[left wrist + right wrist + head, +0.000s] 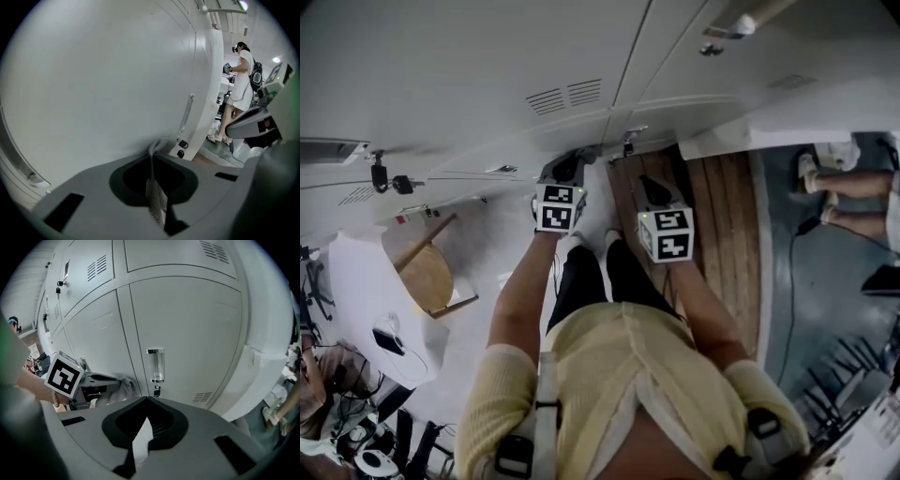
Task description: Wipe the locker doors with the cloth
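- Cloth [154, 197] — a pale mesh strip. The left gripper [153, 158] has its jaws clamped on it. The strip's long run follows the jaw line, and the bunched end beyond the tips presses on the locker door [93, 84].
- Right gripper [147, 418]: its tips meet with nothing between them. It faces the chrome handle [155, 364] from well back, so the left one is the nearer to the door and, I judge, the one doing the wiping.
- Taken from that handle, the cloth's bunched end sits just to the left and slightly lower, by the seam between two doors.
- Farther up and left of the handle lies bare door face — likely where the next stroke has to go, with the cloth kept flat against the panel.
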`<state>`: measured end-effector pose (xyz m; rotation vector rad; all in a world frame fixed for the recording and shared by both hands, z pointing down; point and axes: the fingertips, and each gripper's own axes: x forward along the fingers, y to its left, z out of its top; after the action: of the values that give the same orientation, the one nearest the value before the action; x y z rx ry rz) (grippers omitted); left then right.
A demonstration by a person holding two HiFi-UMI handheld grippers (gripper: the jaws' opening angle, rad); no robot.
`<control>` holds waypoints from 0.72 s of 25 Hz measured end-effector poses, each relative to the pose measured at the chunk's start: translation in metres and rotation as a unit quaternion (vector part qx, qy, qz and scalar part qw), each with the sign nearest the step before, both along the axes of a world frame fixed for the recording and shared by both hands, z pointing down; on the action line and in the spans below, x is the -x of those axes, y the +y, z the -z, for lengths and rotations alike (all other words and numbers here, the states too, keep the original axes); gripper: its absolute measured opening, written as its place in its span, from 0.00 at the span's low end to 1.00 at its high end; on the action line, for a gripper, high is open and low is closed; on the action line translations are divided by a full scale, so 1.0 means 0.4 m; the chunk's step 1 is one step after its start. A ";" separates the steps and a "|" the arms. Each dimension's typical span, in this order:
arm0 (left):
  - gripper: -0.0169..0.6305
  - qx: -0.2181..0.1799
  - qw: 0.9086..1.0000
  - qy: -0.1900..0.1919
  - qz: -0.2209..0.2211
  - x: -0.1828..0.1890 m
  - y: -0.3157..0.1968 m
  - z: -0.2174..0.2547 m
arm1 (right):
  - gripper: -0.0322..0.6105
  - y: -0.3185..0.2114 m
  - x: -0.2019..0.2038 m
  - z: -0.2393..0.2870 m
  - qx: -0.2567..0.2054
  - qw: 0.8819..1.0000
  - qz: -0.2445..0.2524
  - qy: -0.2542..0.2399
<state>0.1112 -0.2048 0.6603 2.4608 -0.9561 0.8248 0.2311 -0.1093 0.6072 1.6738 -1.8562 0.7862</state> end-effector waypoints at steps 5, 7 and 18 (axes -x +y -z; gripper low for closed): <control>0.05 0.005 1.000 0.004 -0.014 -0.048 0.005 -0.003 | 0.05 0.011 -0.018 -0.003 0.001 1.000 -0.007 -0.003; 0.05 0.006 1.000 0.006 -0.019 -0.064 0.010 -0.001 | 0.06 0.015 -0.025 -0.006 0.000 1.000 -0.007 -0.002; 0.05 -0.006 1.000 0.025 -0.017 -0.058 0.038 0.063 | 0.05 0.010 -0.041 0.024 -0.013 1.000 -0.015 -0.004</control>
<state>0.1345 -0.1897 0.6349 2.5026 -0.9065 0.7656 0.2473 -0.1051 0.5975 1.7207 -1.8577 0.7853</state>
